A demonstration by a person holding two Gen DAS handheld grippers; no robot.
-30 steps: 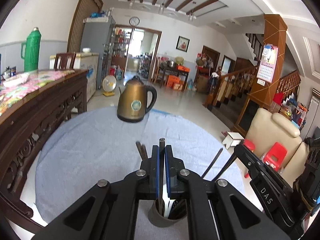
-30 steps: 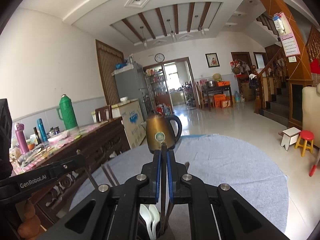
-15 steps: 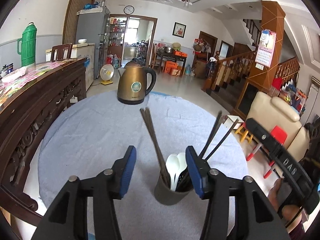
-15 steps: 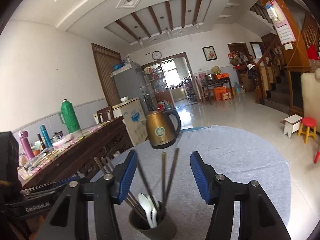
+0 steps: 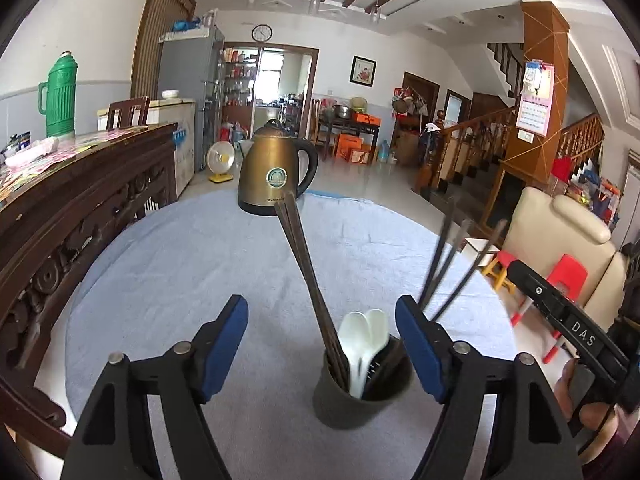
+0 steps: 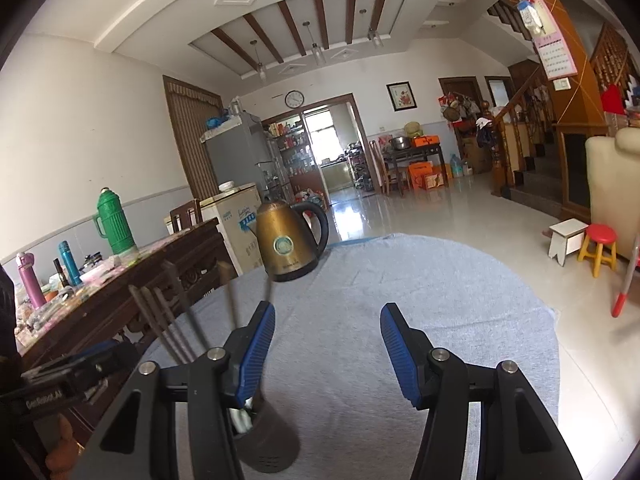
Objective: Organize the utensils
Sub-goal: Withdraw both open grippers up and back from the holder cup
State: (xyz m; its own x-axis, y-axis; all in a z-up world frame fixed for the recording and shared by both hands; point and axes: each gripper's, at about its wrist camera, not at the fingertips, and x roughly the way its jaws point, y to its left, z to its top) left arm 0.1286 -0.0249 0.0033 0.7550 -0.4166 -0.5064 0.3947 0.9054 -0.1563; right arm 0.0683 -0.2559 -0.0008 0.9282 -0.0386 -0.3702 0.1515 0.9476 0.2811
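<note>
A dark utensil cup (image 5: 360,396) stands on the grey cloth near the table's front edge. It holds white spoons (image 5: 366,336), brown chopsticks (image 5: 308,276) leaning left and dark chopsticks (image 5: 448,268) leaning right. My left gripper (image 5: 320,344) is still opening; the cup and chopsticks stand between its fingers, touching neither pad. In the right wrist view the cup (image 6: 268,440) sits behind the left finger of my right gripper (image 6: 328,348), which is open with nothing between its pads.
A bronze electric kettle (image 5: 276,176) stands at the far side of the round table's cloth (image 5: 192,264). A carved dark sideboard (image 5: 80,200) with a green thermos (image 5: 60,96) runs along the left. A cream armchair (image 5: 560,236) and red stools stand on the right.
Both grippers were shut on chopsticks above the cup, then opened and let them drop into it. Both have sunk lower, and the right one has shifted right of the cup.
</note>
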